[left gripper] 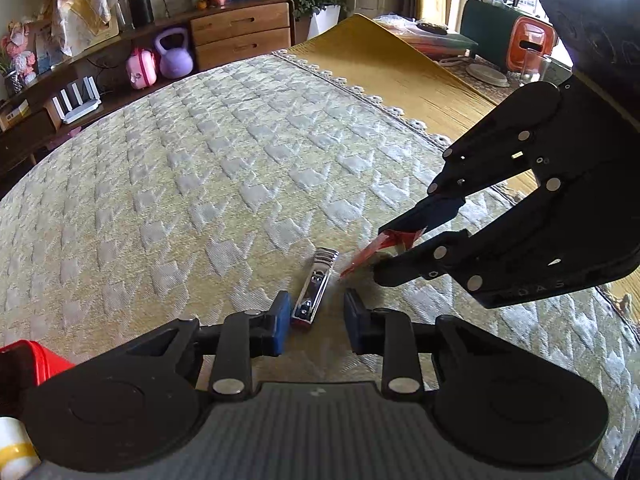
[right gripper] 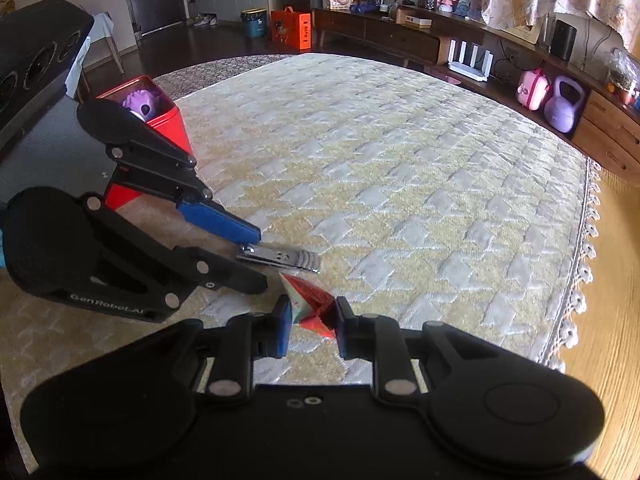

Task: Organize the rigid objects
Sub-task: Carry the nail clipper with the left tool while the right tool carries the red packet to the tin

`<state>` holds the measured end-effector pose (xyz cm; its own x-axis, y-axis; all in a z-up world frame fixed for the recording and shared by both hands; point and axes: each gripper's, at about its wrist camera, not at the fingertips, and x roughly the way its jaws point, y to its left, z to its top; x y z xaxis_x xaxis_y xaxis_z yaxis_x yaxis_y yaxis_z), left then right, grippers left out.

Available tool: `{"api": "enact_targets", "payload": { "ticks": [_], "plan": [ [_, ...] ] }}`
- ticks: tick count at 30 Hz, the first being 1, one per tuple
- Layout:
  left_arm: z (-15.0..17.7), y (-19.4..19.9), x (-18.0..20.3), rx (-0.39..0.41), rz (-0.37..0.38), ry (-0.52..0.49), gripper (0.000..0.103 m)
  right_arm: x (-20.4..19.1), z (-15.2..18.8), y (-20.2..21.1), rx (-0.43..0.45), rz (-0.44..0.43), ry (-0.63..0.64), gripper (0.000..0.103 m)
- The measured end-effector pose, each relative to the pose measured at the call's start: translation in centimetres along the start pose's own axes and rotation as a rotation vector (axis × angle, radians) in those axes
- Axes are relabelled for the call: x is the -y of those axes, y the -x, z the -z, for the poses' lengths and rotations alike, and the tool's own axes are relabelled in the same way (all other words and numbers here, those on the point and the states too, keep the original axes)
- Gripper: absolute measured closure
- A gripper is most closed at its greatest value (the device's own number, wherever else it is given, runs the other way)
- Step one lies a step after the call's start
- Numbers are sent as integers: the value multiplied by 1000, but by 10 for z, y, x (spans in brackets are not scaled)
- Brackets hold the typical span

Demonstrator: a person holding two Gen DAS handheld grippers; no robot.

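A chrome nail clipper [left gripper: 316,280] lies flat on the quilted cream cloth [left gripper: 200,184]. My left gripper [left gripper: 316,320] straddles its near end: the left blue pad touches it, while a gap shows at the right pad. From the right wrist view, the clipper [right gripper: 284,258] lies between the left gripper's [right gripper: 262,258] blue and black fingers. My right gripper [right gripper: 312,328] is shut on a small red-and-white packet [right gripper: 314,308], pinched between both pads. In the left wrist view that packet [left gripper: 370,250] sticks out of the right gripper [left gripper: 380,252], just right of the clipper.
A red box [right gripper: 168,128] holding a purple object [right gripper: 140,104] stands behind the left gripper. Its corner [left gripper: 44,360] shows at lower left. The cloth's lace edge [right gripper: 584,264] borders a yellow mat [left gripper: 392,64]. Low wooden cabinets [left gripper: 240,36] line the wall.
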<state>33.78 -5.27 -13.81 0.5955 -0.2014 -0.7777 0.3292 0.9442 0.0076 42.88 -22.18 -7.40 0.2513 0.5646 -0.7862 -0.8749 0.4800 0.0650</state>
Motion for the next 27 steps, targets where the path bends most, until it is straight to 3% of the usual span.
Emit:
{"api": "enact_targets", "payload": {
  "ticks": [2, 12, 17, 27],
  "plan": [
    [2, 2, 8, -5, 29, -6, 81, -3, 4, 4, 8, 17, -18, 82],
    [-7, -6, 18, 13, -46, 37, 82, 8, 21, 17, 18, 114, -173, 82],
    [-7, -5, 22, 13, -66, 55, 92, 7, 25, 18, 34, 143, -274, 82],
    [6, 13, 26, -2, -77, 164, 92, -28, 44, 46, 103, 186, -474, 83]
  ]
}}
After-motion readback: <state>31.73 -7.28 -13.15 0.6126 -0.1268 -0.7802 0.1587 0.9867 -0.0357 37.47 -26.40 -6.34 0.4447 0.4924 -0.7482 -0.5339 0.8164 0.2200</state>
